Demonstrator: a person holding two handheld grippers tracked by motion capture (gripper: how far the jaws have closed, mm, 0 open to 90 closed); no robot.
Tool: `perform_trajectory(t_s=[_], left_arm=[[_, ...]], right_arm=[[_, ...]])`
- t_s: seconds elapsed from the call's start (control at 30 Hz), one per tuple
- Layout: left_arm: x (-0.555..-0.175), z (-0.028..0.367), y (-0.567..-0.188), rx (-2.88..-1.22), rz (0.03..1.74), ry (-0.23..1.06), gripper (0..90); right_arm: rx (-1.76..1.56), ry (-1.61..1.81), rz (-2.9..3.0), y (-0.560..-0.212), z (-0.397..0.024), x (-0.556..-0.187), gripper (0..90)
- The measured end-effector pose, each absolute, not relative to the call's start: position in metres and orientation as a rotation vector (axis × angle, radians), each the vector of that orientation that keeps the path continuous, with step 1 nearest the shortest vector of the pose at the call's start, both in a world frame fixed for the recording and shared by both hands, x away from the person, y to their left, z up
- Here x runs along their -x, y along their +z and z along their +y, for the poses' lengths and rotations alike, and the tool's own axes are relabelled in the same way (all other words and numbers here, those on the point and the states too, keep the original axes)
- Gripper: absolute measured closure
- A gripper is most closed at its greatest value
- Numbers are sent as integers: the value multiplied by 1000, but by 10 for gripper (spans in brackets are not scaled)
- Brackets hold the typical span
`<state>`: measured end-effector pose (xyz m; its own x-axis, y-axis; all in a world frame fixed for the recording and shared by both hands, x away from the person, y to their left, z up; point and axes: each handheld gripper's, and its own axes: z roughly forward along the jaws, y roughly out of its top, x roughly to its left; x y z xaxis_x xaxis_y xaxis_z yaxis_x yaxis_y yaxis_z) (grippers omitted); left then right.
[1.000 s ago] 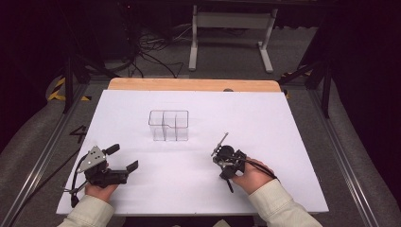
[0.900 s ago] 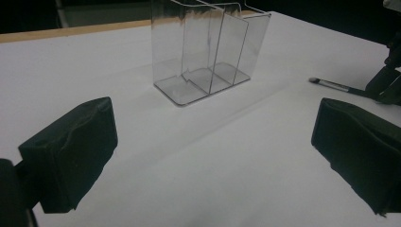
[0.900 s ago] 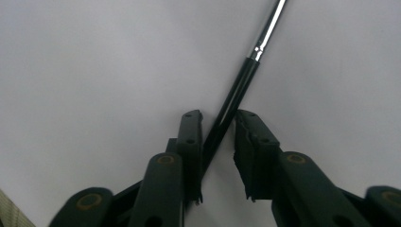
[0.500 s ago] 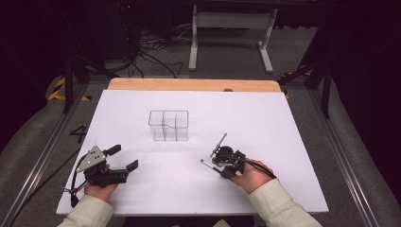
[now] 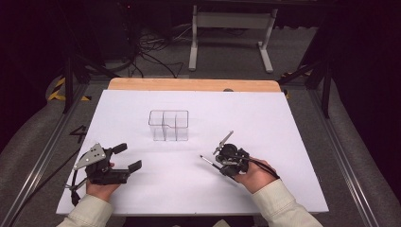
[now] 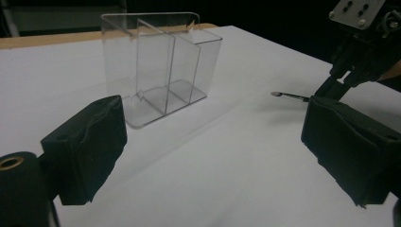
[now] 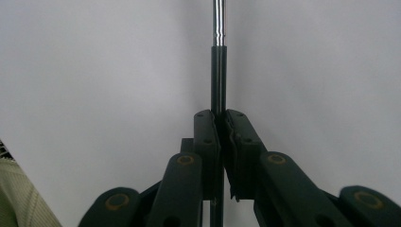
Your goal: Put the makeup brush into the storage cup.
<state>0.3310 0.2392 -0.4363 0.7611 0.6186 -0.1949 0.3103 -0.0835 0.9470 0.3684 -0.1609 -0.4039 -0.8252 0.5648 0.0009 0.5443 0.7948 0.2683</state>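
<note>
On a white worktop [image 5: 283,123], the right gripper [image 5: 218,164] has its jaws pressed together on the dark handle of a thin makeup brush [image 7: 218,61], which juts out past the jaw tips. The left gripper [image 5: 126,157] rests with jaws spread wide, empty. A clear divided organizer [image 5: 169,125] stands between and beyond them.

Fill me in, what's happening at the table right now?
A person holds a gripper in each hand over a white table. The right gripper is shut on a thin makeup brush, whose tip points toward the left hand. The left gripper is open and empty, resting near the table's front left. A clear plastic organizer with several compartments stands upright mid-table, empty. The brush is apart from it, not yet inside.
</note>
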Motion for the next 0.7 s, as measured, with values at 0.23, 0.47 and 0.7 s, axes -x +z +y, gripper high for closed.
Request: perform_trajectory(t_s=[0.23, 0.47, 0.7], left_arm=[[-332, 237, -421, -1641, 685, 263, 107], [-334, 228, -408, -1640, 635, 235, 97], [-337, 216, -393, -1634, 586, 216, 92]], right_arm=[[-879, 588, 2838, -388, -169, -365, 844], [-822, 813, 2755, -373, -178, -361, 844], [-749, 1061, 2633, -362, -184, -354, 844]])
